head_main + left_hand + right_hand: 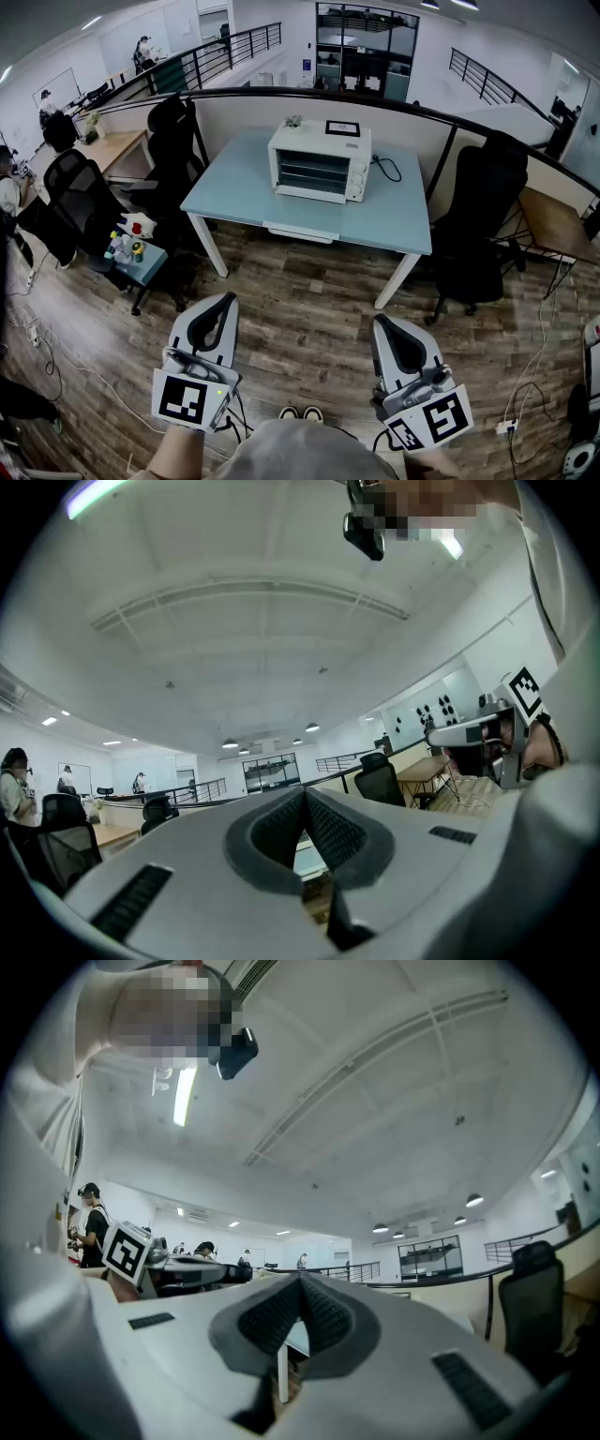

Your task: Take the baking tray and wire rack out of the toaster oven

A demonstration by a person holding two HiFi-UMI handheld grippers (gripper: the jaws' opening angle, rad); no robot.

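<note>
Room: open-plan office with a wood-plank floor (309, 309) and a black office chair (478, 216) at the right of the work area.
Surface: pale blue rectangular table surface (230, 192) on white legs, well ahead of the person.
Toaster oven: white box-shaped toaster oven (319, 161), upright near the back middle of the surface. Its glass door (311, 173) is closed. A black power cable (386, 169) lies just beside it on the right.
Baking tray and wire rack: judged to be inside the toaster oven. Horizontal bars show faintly behind the glass door, but the two cannot be told apart at this range.
Left gripper: white-and-grey two-jaw left gripper (223, 300) with a marker cube. Its jaws are together with nothing between them, and it is held about level, well apart from the surface.
Right gripper: matching white-and-grey right gripper (386, 321). Its jaws are together and empty, and it is also well apart from the surface.
Step in hand: judged to be the approach, with the door not yet opened and nothing removed.
Procedure: close in square to the oven front. Part the jaws of one gripper before it reaches the top edge of the door, then swing the door fully down.
Grip advice: take each insert by the middle of its front edge and draw it straight out and level.
Caution: the oven may slide on the smooth surface, so brace it with the free gripper. Keep clear of the cable.
</note>
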